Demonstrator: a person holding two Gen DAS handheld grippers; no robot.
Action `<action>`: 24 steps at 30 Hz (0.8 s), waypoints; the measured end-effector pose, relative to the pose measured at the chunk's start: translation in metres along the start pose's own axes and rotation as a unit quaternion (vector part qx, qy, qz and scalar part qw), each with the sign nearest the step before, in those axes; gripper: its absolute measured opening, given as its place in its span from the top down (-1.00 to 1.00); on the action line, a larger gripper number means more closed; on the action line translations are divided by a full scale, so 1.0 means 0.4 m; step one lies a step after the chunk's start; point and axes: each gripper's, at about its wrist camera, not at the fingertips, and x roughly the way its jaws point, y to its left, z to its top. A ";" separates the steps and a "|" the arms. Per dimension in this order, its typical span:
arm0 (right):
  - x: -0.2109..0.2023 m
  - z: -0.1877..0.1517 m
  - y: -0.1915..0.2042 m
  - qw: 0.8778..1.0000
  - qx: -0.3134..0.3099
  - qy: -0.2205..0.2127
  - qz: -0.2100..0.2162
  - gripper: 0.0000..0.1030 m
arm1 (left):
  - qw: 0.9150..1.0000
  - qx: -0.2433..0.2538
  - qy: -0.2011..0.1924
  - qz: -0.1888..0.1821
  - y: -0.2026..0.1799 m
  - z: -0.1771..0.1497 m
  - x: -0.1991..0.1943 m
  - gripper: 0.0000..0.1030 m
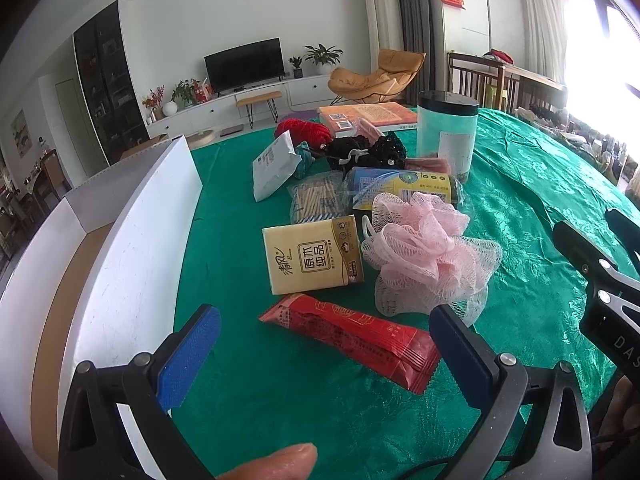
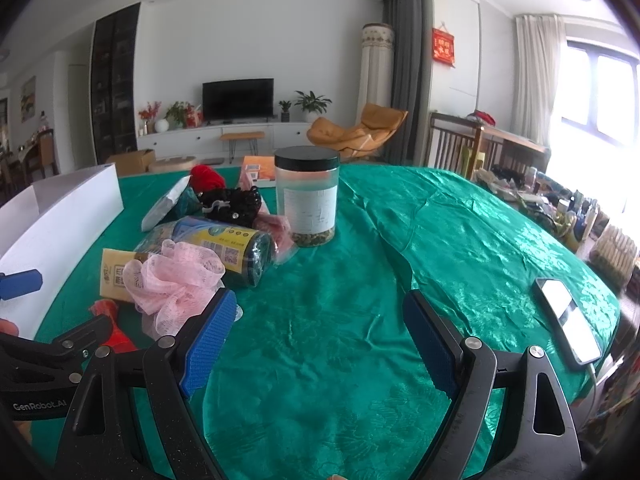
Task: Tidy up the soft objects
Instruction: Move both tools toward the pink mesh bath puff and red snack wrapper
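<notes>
A pile of items lies on the green tablecloth. Nearest my left gripper is a red packet, lying between and just beyond its open blue pads with nothing held. Behind the packet sit a beige tissue pack and a pink mesh bath pouf. Further back are a black knitted item and red yarn. My right gripper stands open over bare cloth, right of the pouf. The white cardboard box stands at the left.
A clear jar with a black lid, a book, a dark roll with a yellow label, a white pouch and a wrapped bundle of sticks share the pile. A phone lies at the right table edge.
</notes>
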 end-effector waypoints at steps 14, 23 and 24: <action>0.007 -0.007 0.013 1.000 -0.003 0.004 0.007 -0.70 | 1.000 0.005 0.014 0.010 0.001 -0.005 0.018 -1.00; 0.007 -0.008 0.013 1.000 -0.003 0.005 0.007 -0.70 | 1.000 0.009 0.021 0.016 -0.002 -0.009 0.027 -1.00; 0.007 -0.009 0.013 1.000 -0.003 0.005 0.007 -0.70 | 1.000 0.010 0.021 0.016 -0.001 -0.009 0.029 -1.00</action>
